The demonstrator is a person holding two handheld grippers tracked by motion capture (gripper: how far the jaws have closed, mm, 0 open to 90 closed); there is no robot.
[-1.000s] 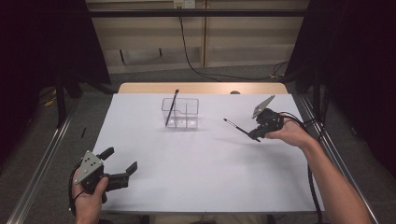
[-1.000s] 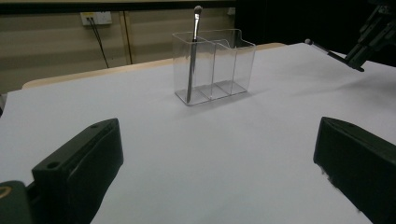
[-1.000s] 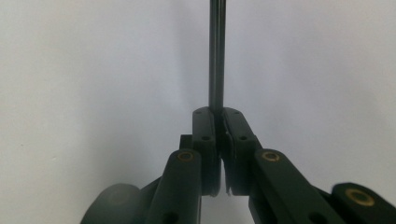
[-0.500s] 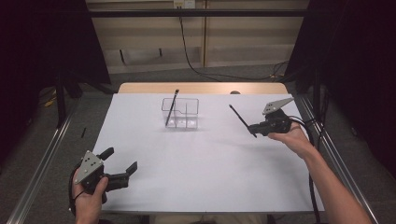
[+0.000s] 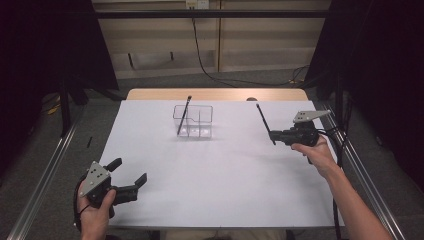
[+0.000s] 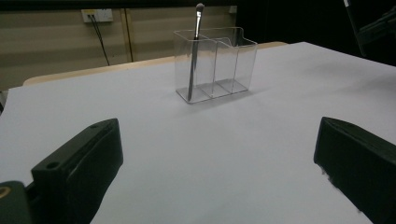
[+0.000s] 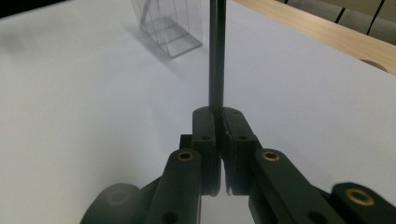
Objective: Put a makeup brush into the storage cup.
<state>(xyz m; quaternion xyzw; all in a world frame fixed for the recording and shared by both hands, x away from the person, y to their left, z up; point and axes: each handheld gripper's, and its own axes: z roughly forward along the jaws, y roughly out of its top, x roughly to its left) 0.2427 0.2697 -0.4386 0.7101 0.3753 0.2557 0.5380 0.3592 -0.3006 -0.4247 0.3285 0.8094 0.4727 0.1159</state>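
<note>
Right gripper (image 5: 274, 135) clamps thin black brush (image 5: 264, 122), tilted upward.

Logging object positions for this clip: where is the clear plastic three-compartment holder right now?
In the high view, the clear plastic three-compartment holder stands at the table's far centre, a thin dark brush leaning in its left compartment.

The right gripper (image 7: 218, 116) pinches a dark brush handle (image 7: 216, 56) upright, near a clear organizer (image 7: 170, 23) on the table (image 7: 93, 102).
</note>
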